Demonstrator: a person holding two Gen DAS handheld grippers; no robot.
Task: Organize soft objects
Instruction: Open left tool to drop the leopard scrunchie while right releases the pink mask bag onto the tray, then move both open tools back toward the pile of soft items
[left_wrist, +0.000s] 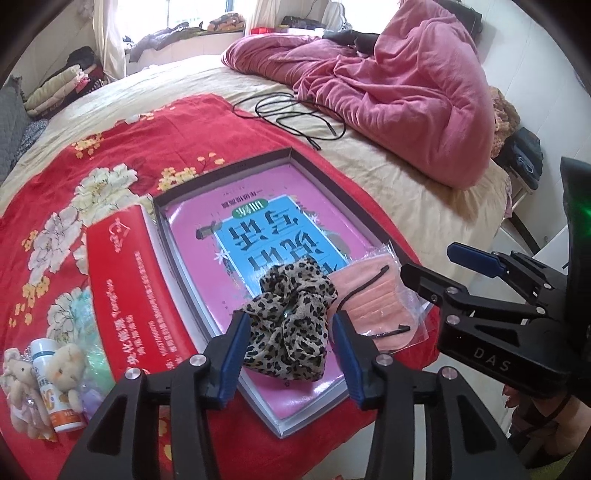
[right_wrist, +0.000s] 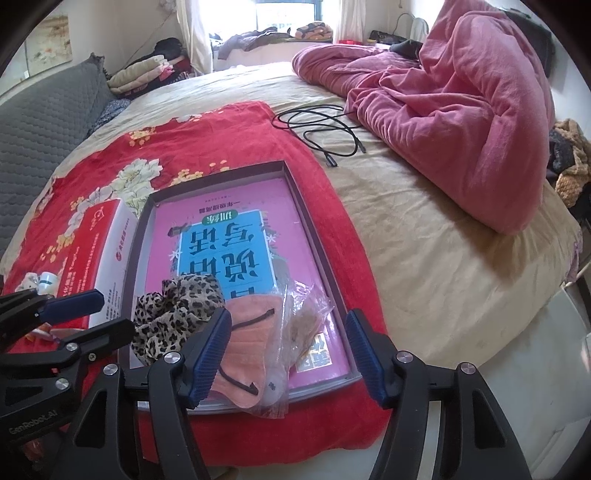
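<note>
A leopard-print scrunchie lies on a pink book inside a shallow grey tray on the bed. My left gripper stands open around the scrunchie, its blue pads just clear of the cloth. Right of the scrunchie, a pink fabric mask in a clear plastic bag rests over the tray's near corner. My right gripper is open above the bag, its left pad close to the mask. Two small teddy bears lie at the left on the red blanket.
A red and white box borders the tray's left side. A white bottle lies among the bears. A black cable and a bunched pink duvet lie farther up the bed. The bed's edge is on the right.
</note>
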